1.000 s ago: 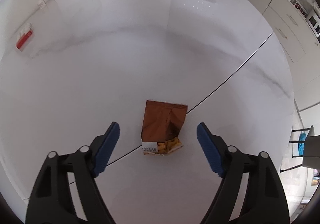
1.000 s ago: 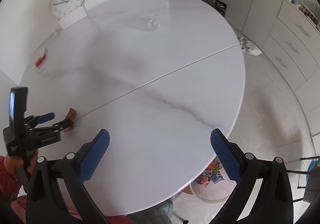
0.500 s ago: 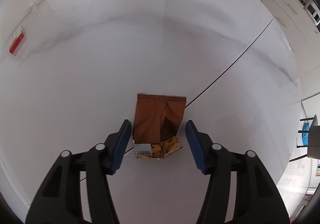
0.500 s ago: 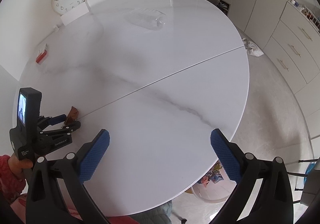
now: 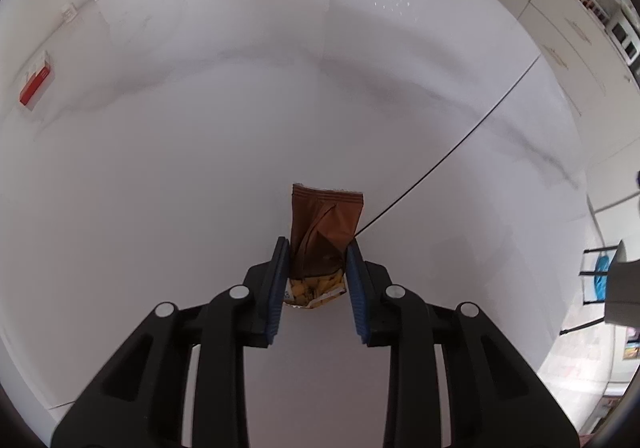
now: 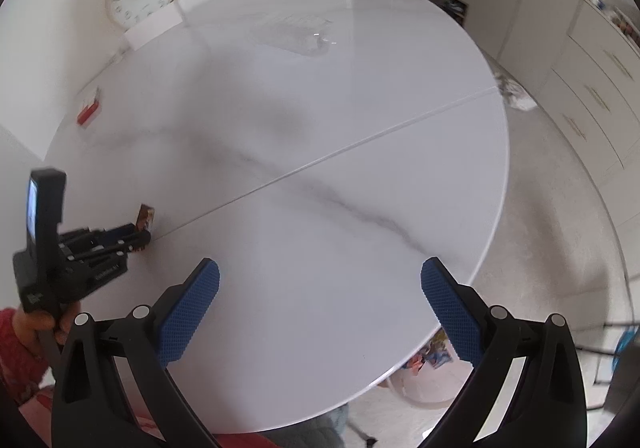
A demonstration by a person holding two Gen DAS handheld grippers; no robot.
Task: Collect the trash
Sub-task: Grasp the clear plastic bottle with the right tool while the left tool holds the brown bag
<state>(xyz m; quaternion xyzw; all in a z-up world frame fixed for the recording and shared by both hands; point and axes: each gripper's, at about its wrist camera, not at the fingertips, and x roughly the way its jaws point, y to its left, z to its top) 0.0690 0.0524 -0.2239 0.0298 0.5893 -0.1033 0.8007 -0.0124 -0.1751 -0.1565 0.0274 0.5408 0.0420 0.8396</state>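
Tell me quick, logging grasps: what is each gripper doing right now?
Left gripper: shut on the brown snack wrapper.
Right gripper: open, holding nothing.

black frames | blue textured fingers point(image 6: 190, 312) | silver screws | red sleeve point(image 6: 16, 352)

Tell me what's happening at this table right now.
A person is clearing trash off a round white marble table with a handheld gripper in each hand. The left gripper has its blue fingers pressed against both sides of a brown snack wrapper lying on the table. The right gripper hovers wide open and empty over the near edge. A clear plastic bottle and a small red-and-white box lie farther back.
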